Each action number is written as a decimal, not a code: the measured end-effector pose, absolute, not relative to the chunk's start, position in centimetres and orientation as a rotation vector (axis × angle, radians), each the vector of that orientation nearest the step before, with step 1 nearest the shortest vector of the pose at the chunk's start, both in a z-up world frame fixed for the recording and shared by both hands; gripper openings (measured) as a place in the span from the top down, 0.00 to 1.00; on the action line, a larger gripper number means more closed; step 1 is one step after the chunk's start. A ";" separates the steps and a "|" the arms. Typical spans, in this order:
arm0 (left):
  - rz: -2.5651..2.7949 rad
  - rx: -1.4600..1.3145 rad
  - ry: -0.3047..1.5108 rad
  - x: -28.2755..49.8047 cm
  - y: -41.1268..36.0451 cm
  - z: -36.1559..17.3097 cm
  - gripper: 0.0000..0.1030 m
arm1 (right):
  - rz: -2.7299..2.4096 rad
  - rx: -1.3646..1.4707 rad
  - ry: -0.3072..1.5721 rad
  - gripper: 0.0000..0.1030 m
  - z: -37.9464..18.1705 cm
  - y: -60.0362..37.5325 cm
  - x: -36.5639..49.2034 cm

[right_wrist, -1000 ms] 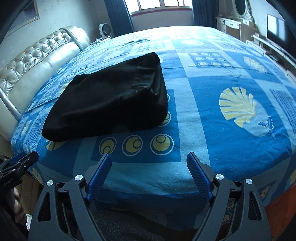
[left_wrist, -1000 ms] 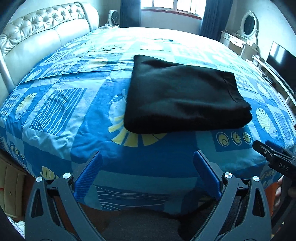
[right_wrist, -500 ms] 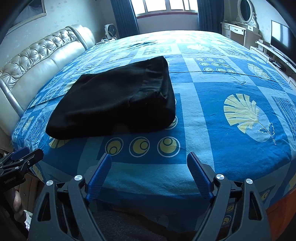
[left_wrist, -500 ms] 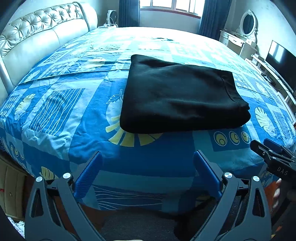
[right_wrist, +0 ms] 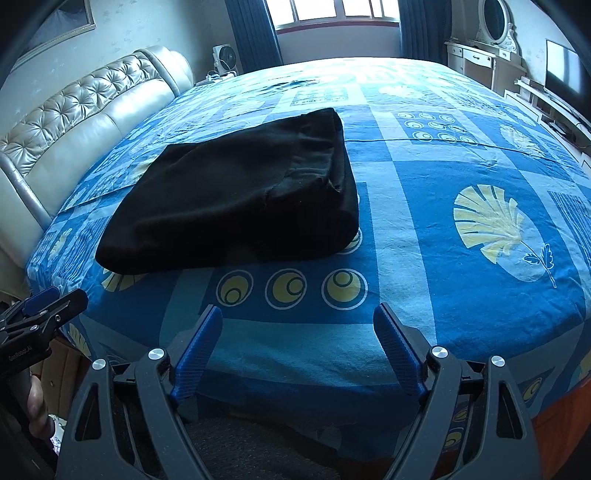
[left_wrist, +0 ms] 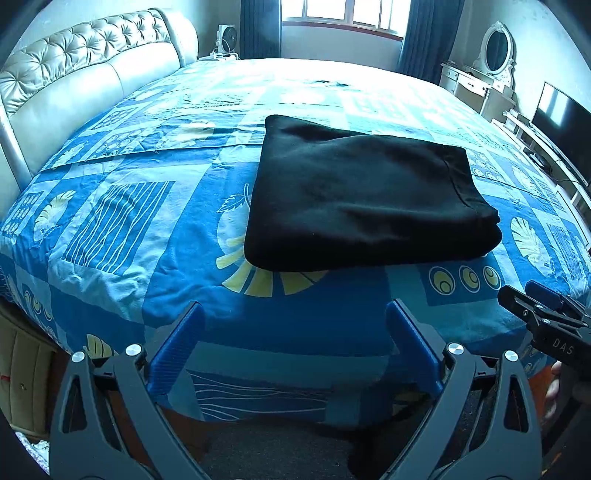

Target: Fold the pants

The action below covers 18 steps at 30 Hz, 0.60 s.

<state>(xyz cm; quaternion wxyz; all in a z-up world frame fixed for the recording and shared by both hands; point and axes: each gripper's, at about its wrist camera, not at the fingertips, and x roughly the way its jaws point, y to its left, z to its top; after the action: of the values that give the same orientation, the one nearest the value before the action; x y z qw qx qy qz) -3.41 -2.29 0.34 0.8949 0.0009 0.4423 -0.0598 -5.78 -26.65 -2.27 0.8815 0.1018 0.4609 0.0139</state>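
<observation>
- Nearest, the left gripper [left_wrist: 293,325] has its blue jaws wide apart with nothing between them; it hangs over the near edge of the bed [left_wrist: 110,236] and touches no cloth
- The right gripper [right_wrist: 297,326] is the same: jaws wide apart, empty, above the near edge of the bed, and it shows also at the right border of the left view
- Compared with one second ago, the width of both jaws has not changed, and both grippers stay back from the cloth
- A little further, the pants [left_wrist: 362,199] lie on the blue sheet as a compact black rectangle in several layers, apart from both grippers
- The pants sit a bit differently in the views than a second ago, but their shape is the same, so I judge only the cameras shifted slightly and not the cloth
- In the right view the near right corner of the pants [right_wrist: 236,199] looks thick and a little loose, with one layer edge showing
- My judgement: the folding looks finished or almost finished, and the grippers have let go; only a small tidy of that corner could remain
- Far behind are the headboard [left_wrist: 85,74], the window [left_wrist: 340,14] and a TV [left_wrist: 565,125], none of them involved
</observation>
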 end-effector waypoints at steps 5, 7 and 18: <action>-0.116 0.006 0.914 -3.4 -2.3 0.4 0.05 | 0.031 0.215 0.965 0.19 -2.3 -26.6 -5.7; -0.116 0.004 0.912 -3.5 -2.2 0.4 0.05 | 0.032 0.216 0.968 0.20 -2.4 -26.6 -5.7; -0.114 0.009 0.906 -3.4 -2.3 0.6 0.05 | 0.039 0.216 0.974 0.19 -2.5 -26.5 -5.8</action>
<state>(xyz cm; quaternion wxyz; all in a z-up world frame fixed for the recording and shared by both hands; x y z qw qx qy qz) -3.44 -2.25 0.59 0.8975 0.0045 0.4375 -0.0549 -5.80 -26.51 -2.47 0.8779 0.1037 0.4671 0.0188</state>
